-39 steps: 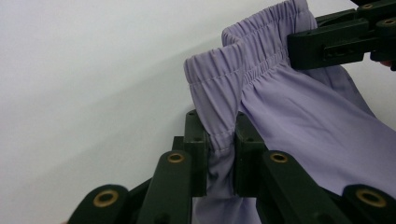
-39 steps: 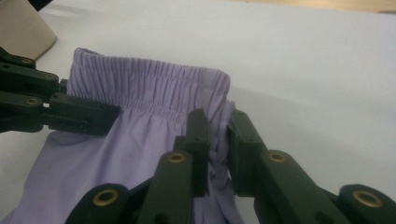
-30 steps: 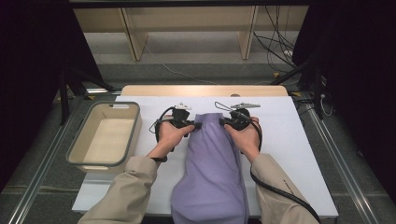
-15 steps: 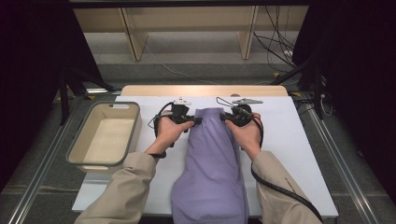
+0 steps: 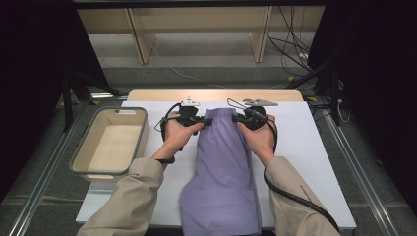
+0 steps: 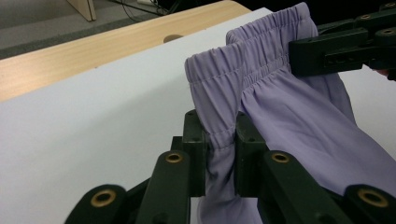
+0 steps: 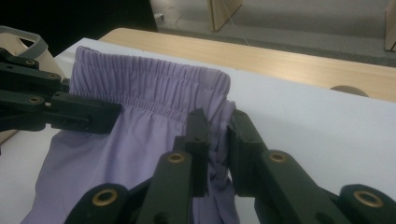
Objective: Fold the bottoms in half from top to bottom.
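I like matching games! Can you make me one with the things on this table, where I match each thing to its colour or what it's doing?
Things:
1. trousers
2. tub
3. left gripper
4. table

Descriptions:
A. beige, sits at the left side
B. white on top, with a wooden far edge
C. purple, lies flat down the middle
D. black, pinches the stretchy waistband

Right pairs: 1-C, 2-A, 3-D, 4-B.

The right gripper pinches the waistband at its other end, so the two hold the trousers by both corners.
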A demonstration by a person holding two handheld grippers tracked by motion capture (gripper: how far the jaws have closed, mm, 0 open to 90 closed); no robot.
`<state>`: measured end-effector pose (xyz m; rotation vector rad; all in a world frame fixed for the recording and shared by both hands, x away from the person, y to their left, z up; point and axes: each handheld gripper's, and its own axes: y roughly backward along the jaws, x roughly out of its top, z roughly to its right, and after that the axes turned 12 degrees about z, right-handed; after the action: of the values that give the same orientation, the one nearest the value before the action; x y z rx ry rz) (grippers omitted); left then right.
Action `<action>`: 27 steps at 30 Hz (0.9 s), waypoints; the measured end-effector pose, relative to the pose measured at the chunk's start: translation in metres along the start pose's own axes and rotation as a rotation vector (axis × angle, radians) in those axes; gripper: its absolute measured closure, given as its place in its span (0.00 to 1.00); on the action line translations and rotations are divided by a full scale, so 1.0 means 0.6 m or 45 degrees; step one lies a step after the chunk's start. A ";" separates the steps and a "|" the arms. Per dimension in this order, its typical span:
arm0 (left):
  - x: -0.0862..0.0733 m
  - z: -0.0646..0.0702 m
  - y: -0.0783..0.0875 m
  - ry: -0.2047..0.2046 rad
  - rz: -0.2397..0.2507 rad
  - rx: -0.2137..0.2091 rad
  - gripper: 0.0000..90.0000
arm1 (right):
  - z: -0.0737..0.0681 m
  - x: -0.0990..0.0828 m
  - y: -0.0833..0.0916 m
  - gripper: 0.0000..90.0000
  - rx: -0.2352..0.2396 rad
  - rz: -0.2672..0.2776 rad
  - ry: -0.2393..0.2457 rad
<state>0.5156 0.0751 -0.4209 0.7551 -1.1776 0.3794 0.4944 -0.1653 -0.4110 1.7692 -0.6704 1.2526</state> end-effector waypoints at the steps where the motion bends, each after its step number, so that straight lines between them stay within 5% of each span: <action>1: 0.001 0.000 0.000 -0.004 0.005 0.002 0.86 | -0.001 0.002 0.001 0.89 -0.002 0.005 0.001; 27: 0.042 0.007 0.012 -0.125 0.096 0.054 0.86 | -0.011 0.036 0.008 0.89 -0.018 0.124 0.100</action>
<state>0.5171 0.0740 -0.3947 0.7752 -1.2966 0.4350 0.4951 -0.1609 -0.3881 1.6837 -0.7255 1.3722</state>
